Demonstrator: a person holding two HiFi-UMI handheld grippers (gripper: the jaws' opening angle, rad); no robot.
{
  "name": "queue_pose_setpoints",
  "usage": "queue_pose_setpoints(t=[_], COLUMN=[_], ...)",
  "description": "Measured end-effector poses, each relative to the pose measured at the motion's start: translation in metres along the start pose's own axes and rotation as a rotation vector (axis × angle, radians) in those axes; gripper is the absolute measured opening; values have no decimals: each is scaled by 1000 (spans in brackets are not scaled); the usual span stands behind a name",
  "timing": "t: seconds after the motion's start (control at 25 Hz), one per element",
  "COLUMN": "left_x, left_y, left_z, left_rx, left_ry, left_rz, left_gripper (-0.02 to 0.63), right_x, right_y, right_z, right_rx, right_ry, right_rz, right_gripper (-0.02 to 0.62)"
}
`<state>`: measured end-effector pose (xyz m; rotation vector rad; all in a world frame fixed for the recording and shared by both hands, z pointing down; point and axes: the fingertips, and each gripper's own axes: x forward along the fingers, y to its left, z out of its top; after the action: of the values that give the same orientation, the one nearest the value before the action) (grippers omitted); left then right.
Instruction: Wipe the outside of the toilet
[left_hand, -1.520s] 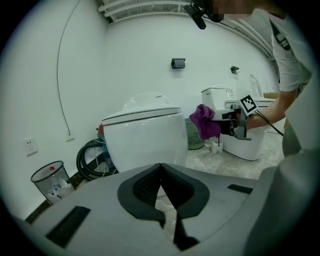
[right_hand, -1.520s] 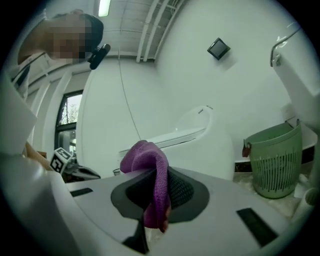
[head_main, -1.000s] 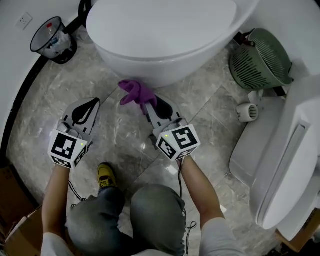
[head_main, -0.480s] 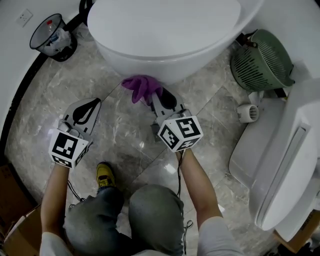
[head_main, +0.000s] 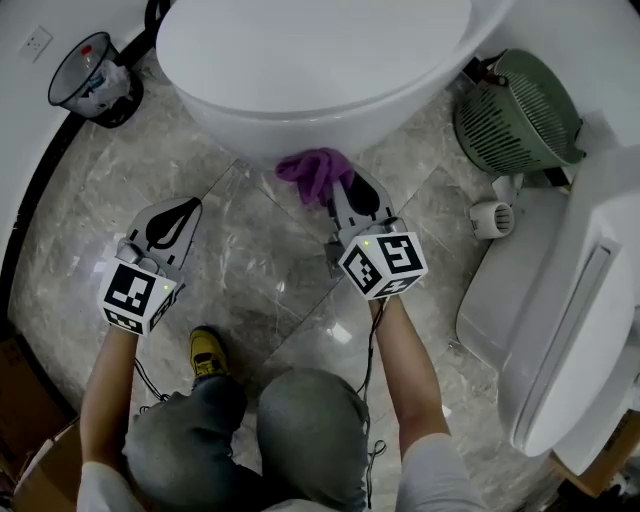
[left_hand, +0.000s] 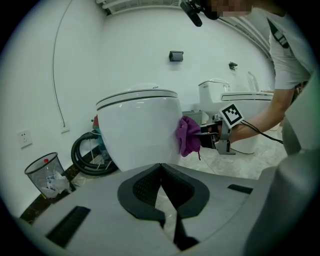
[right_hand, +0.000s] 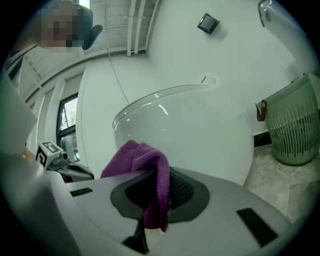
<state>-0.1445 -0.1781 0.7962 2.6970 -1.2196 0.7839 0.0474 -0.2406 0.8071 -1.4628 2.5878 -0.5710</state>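
The white toilet (head_main: 310, 70) fills the top of the head view, its lid down. My right gripper (head_main: 345, 190) is shut on a purple cloth (head_main: 315, 170), which presses against the lower front of the bowl. In the right gripper view the cloth (right_hand: 150, 172) bunches over the jaws right before the bowl (right_hand: 200, 135). In the left gripper view the cloth (left_hand: 189, 136) touches the bowl's right side (left_hand: 142, 130). My left gripper (head_main: 168, 222) is shut and holds nothing, low over the floor to the left, apart from the toilet.
A black wire bin (head_main: 92, 75) with rubbish stands at the far left by the wall. A green slatted basket (head_main: 518, 115) sits right of the toilet. A second white fixture (head_main: 570, 300) stands at the right. The person's knees (head_main: 250, 430) and a yellow shoe (head_main: 207, 352) are below.
My right gripper has carried the purple cloth rightward along the bowl's front, staying against it. The left gripper has stayed where it was.
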Motion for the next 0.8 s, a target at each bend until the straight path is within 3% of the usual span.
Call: queue_pose_setpoints(t=[0.24,0.48,0.68,0.8], left_x=[5,9,7,5], left_y=[2,2,1,1], left_z=[-3,-7,-8,-12], left_rx=[11,22,16,31], left_ry=[-4,2,16,18], left_rz=[-12,-18,-17,-18], left_gripper=[12,12,12,12], right_x=[-5,-12,-22,-38], right_y=[-26,-76,-118,-130], right_z=[3,11,16,19], right_rx=[-28,-31,53,42], right_ry=[-7,-26,-57,-75], right_rz=[-60,-232,-384,-412], right_gripper=[63,63,61,61])
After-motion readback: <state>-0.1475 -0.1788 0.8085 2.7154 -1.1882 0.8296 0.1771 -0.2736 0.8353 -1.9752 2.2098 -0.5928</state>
